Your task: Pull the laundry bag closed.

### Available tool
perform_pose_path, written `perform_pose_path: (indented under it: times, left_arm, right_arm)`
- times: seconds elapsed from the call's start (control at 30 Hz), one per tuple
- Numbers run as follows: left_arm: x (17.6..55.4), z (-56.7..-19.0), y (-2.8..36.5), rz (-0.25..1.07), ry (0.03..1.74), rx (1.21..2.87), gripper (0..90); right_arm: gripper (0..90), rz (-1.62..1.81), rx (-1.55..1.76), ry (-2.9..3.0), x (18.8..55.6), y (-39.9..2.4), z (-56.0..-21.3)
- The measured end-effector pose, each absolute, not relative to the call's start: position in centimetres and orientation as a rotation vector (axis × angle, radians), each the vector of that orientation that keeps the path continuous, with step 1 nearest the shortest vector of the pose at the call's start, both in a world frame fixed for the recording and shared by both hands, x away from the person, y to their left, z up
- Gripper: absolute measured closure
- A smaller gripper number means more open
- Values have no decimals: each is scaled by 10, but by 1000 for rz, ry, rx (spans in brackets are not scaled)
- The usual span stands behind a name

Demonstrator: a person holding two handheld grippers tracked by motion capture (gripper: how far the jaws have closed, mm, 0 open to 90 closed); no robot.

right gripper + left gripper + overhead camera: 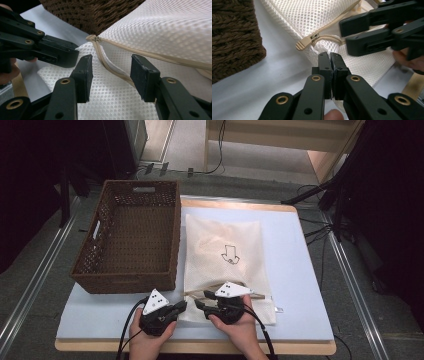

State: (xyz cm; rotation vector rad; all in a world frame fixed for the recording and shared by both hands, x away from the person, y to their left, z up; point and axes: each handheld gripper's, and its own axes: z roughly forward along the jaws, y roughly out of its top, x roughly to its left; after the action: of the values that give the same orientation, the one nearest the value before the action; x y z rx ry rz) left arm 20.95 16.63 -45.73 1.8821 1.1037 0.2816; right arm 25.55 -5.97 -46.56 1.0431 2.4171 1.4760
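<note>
The white mesh zipper bag (pixel 227 265) is lying on the bench (pixel 300 270) just beside the wicker basket (pixel 131 235). The left gripper (pixel 330 58), pressed together, is pinching the bag's corner near the zipper pull (pixel 303 44). The right gripper (pixel 111 75), spread, is straddling the zipper; next it likely needs to close there.

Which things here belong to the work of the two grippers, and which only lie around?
In the job:
mesh bag
zipper
left gripper, shut
right gripper, open around the zipper

Lying about:
wicker basket
cables on the floor
</note>
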Motion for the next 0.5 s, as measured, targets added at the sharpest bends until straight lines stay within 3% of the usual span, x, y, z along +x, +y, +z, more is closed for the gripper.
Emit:
perform_pose_path:
  times: [0.17,0.3,0.43,0.5]
  left_arm:
    - [207,-456,165,283,1079,1885,879]
    - [207,-454,165,275,1072,1882,879]
    - [210,-454,170,252,1060,1897,854]
    - [212,-449,179,265,1059,1870,785]
  right_arm:
    - [625,1473,1007,2464,256,-52,-470]
    - [858,1413,998,2503,255,-50,-472]
    - [890,1413,1005,2506,254,-52,-470]
    - [891,1399,1009,2490,253,-52,-469]
